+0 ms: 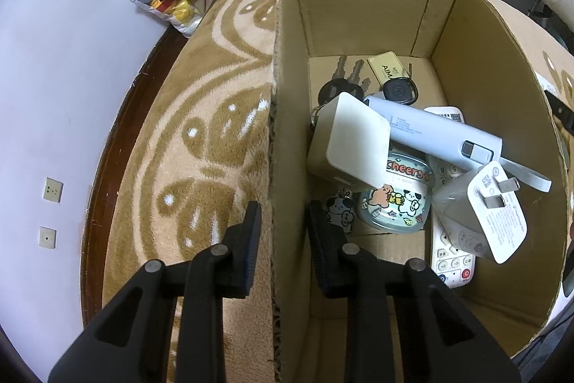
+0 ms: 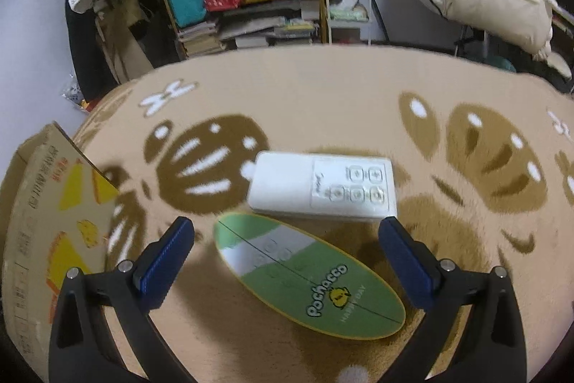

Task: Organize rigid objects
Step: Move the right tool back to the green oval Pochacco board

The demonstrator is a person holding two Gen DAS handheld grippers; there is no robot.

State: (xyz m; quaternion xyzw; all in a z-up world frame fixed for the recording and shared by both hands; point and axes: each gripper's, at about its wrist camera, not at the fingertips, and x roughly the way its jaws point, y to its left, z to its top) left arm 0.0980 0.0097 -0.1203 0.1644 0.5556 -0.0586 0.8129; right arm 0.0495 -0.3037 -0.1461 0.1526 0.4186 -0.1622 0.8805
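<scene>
A flat green oval case [image 2: 308, 275] with "Pochacco" lettering lies on the plush tan patterned blanket [image 2: 323, 110], between the spread fingers of the right gripper [image 2: 287, 255]. A white rectangular remote [image 2: 323, 185] sits just beside it at 12 o'clock. At 9 o'clock stands the cardboard box [image 2: 43, 225]. Only the left wrist view shows inside: keys [image 1: 340, 78], chargers, a pale power bank [image 1: 434, 131]. There the left gripper [image 1: 283, 232] pinches the box's corrugated wall [image 1: 274, 131].
</scene>
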